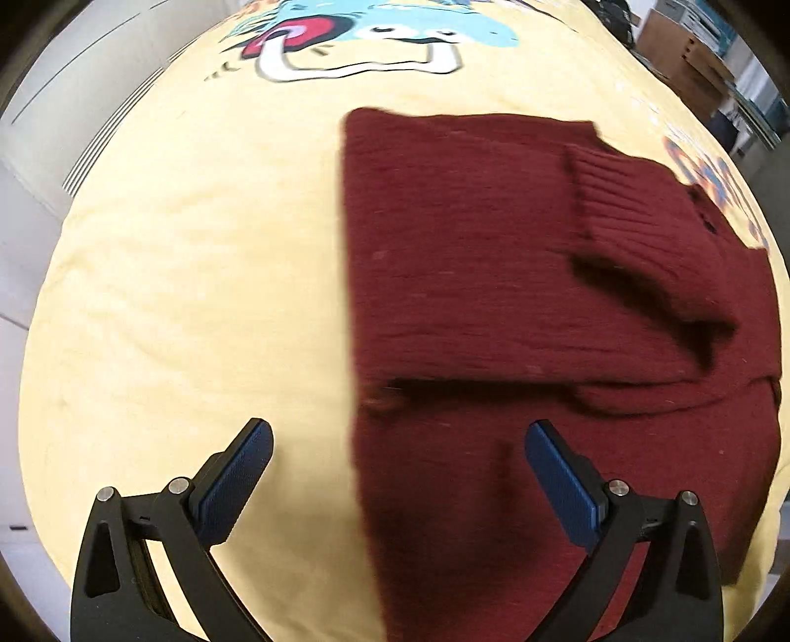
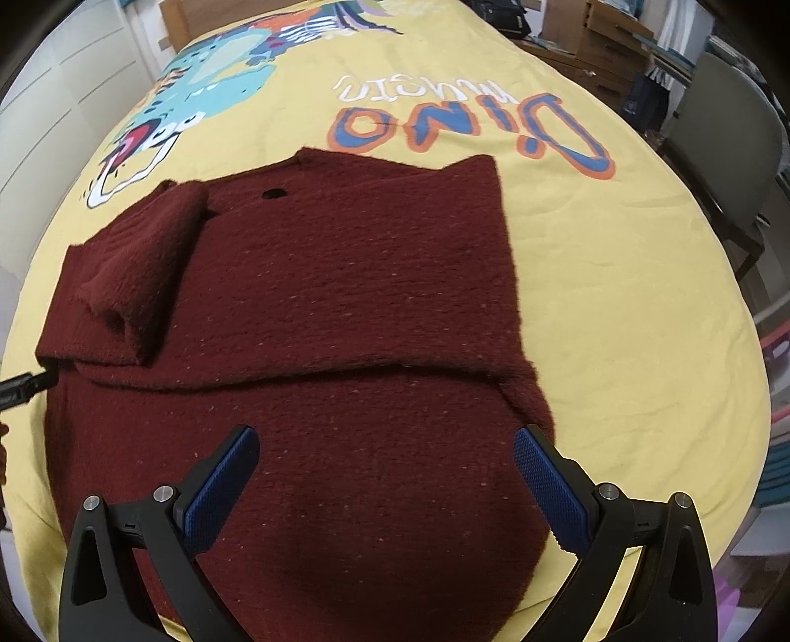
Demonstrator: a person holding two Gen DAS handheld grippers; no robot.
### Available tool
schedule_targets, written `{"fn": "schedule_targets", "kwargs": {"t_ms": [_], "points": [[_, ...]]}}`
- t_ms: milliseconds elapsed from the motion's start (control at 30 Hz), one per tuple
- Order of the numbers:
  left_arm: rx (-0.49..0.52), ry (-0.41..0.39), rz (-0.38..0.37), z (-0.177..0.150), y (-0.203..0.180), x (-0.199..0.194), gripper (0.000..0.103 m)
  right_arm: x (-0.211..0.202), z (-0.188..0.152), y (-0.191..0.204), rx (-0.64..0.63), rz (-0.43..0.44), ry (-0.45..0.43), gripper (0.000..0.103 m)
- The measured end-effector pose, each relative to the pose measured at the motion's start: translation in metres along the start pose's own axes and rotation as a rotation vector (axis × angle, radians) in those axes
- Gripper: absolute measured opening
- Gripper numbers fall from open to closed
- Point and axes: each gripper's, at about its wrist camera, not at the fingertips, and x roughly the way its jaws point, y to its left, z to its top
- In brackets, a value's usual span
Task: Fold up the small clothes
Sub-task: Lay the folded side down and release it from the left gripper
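A dark red knitted sweater (image 1: 469, 276) lies flat on a yellow cloth (image 1: 197, 276), both sleeves folded in over the body. A ribbed cuff (image 1: 637, 222) lies on top. My left gripper (image 1: 397, 434) is open and empty above the sweater's left edge near the hem. In the right wrist view the sweater (image 2: 345, 276) fills the middle, with a folded sleeve (image 2: 138, 257) at the left. My right gripper (image 2: 385, 444) is open and empty above the lower part of the sweater. A black tip of the left gripper (image 2: 24, 385) shows at the sweater's left edge.
The yellow cloth (image 2: 617, 296) carries a dinosaur print (image 2: 207, 84) and the word "DINO" (image 2: 469, 128) beyond the sweater. A grey chair (image 2: 730, 148) stands at the right. Wooden drawers and boxes (image 2: 607, 44) stand at the back. White cabinets (image 1: 74, 99) stand at the left.
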Motion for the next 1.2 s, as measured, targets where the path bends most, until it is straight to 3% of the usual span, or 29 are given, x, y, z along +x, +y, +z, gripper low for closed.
{"fn": "schedule_targets", "kwargs": {"t_ms": [100, 233, 333, 467, 733, 867, 1000, 1200], "points": [[-0.019, 0.015, -0.006, 0.003, 0.008, 0.013, 0.072, 0.002, 0.001, 0.005, -0.013, -0.008, 0.007, 0.103], [-0.001, 0.005, -0.019, 0.009, 0.003, 0.024, 0.063, 0.002, 0.002, 0.011, -0.024, -0.015, 0.01, 0.103], [0.037, -0.033, -0.021, 0.016, -0.005, 0.025, 0.046, -0.001, 0.008, 0.022, -0.042, -0.008, -0.004, 0.103], [0.038, -0.038, -0.057, 0.021, -0.014, 0.028, 0.015, -0.008, 0.024, 0.053, -0.104, 0.032, -0.03, 0.103], [0.03, -0.013, -0.061, 0.025, -0.022, 0.032, 0.014, -0.011, 0.06, 0.159, -0.374, 0.076, -0.079, 0.103], [0.055, -0.008, -0.045, 0.029, -0.033, 0.036, 0.014, 0.006, 0.071, 0.212, -0.485, 0.085, -0.06, 0.102], [0.061, 0.002, -0.039, 0.035, -0.043, 0.039, 0.014, 0.035, 0.079, 0.247, -0.565, 0.054, -0.035, 0.102], [0.039, 0.019, -0.068, 0.046, -0.047, 0.045, 0.014, 0.076, 0.088, 0.269, -0.594, 0.019, 0.024, 0.099]]}}
